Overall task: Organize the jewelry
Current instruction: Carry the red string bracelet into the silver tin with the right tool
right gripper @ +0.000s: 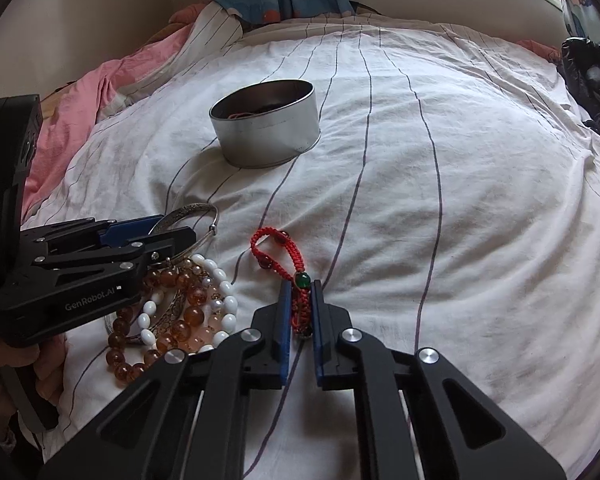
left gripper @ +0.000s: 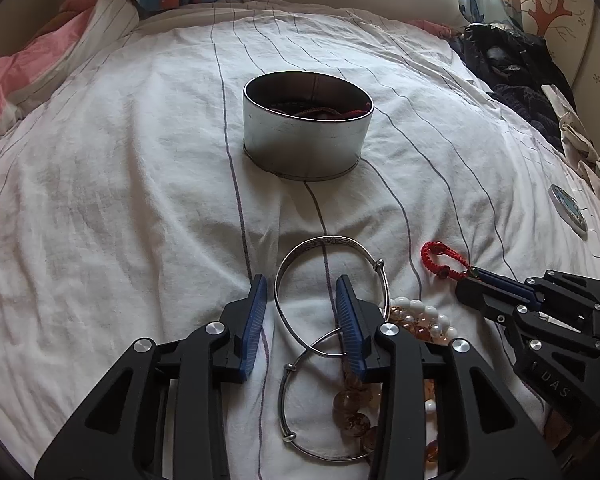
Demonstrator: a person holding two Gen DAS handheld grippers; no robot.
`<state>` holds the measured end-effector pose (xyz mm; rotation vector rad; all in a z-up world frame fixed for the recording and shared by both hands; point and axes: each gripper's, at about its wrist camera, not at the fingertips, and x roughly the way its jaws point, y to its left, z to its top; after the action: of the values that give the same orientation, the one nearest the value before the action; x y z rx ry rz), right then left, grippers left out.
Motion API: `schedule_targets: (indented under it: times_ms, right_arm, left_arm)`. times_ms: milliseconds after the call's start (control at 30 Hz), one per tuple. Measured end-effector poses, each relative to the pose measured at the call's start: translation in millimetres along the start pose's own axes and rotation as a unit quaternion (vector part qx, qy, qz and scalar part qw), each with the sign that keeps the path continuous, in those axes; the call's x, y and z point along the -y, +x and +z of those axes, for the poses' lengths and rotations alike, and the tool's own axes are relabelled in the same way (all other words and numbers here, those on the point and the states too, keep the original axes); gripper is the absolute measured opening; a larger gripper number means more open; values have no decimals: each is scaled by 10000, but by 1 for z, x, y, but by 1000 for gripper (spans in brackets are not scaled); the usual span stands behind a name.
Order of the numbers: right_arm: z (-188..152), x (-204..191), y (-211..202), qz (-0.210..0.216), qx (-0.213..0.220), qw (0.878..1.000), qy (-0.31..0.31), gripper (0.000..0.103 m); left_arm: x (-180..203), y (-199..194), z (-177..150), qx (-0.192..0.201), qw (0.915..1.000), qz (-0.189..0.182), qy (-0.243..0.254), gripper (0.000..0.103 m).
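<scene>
A round metal tin (left gripper: 306, 128) stands on the white striped bedsheet, with red cord and dark items inside; it also shows in the right wrist view (right gripper: 266, 126). My left gripper (left gripper: 301, 286) is open, its fingers straddling one side of a silver bangle (left gripper: 328, 242) lying on the sheet. A second silver bangle (left gripper: 296, 432), amber beads (left gripper: 350, 404) and white beads (left gripper: 420, 308) lie beneath it. My right gripper (right gripper: 300, 282) is shut on a red braided bracelet (right gripper: 278, 246) with a green bead (right gripper: 302, 279); its loop lies on the sheet.
A round tin lid (left gripper: 568, 208) lies at the right. Dark clothes (left gripper: 508, 64) are piled at the far right, pink bedding (right gripper: 80, 112) at the left. The bead pile (right gripper: 180, 308) sits between the grippers.
</scene>
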<state>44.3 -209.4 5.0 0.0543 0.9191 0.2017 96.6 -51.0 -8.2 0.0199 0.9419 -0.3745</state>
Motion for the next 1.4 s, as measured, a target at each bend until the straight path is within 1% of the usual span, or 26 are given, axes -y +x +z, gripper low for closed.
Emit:
schedule_targets:
  times_ms: [67, 100, 133, 167, 267, 367, 533, 633, 700, 1000, 1300, 1333, 1400]
  right_arm:
    - [2, 2, -2, 100, 70, 9999, 94, 9]
    - [4, 3, -4, 203, 112, 9996, 179, 9]
    - [9, 5, -8, 467, 232, 9980, 356, 9]
    - [12, 6, -10, 618, 300, 9967, 426, 9]
    - [23, 5, -16, 854, 497, 9939, 494, 9]
    - [30, 6, -20, 931, 627, 9923, 534, 9]
    - [47, 5, -21, 980, 787, 9904, 570, 9]
    - [58, 6, -21, 996, 875, 9896, 558, 9]
    - [63, 5, -20, 970, 915, 9897, 521, 9]
    - [92, 1, -11, 730, 979, 9920, 323, 9]
    - [124, -3, 16, 635, 970, 9931, 201, 9]
    - [127, -3, 22, 636, 933, 9934, 184, 9]
    - [131, -4, 39, 592, 660, 9959, 151, 11]
  left_arm:
    - [1, -2, 0, 37, 10000, 63, 9, 20]
    - [0, -3, 0, 65, 10000, 73, -1, 15]
    - [0, -5, 0, 89, 9999, 63, -8, 10]
    - [1, -7, 1, 116, 9999, 70, 3, 8]
    - [4, -17, 5, 219, 9998, 19, 26, 7]
    - [6, -31, 13, 392, 9992, -8, -47, 7]
    - [5, -46, 34, 667, 9977, -6, -148, 6]
    - [0, -47, 46, 736, 9969, -35, -258, 6]
    - [-2, -46, 53, 775, 9966, 9, -290, 6]
    - [-12, -32, 84, 891, 9941, -20, -624, 6]
    - [-11, -2, 116, 1046, 9917, 78, -748, 6]
    - [-11, 4, 119, 1018, 9919, 90, -751, 6]
    - [-13, 17, 124, 842, 9935, 109, -762, 8]
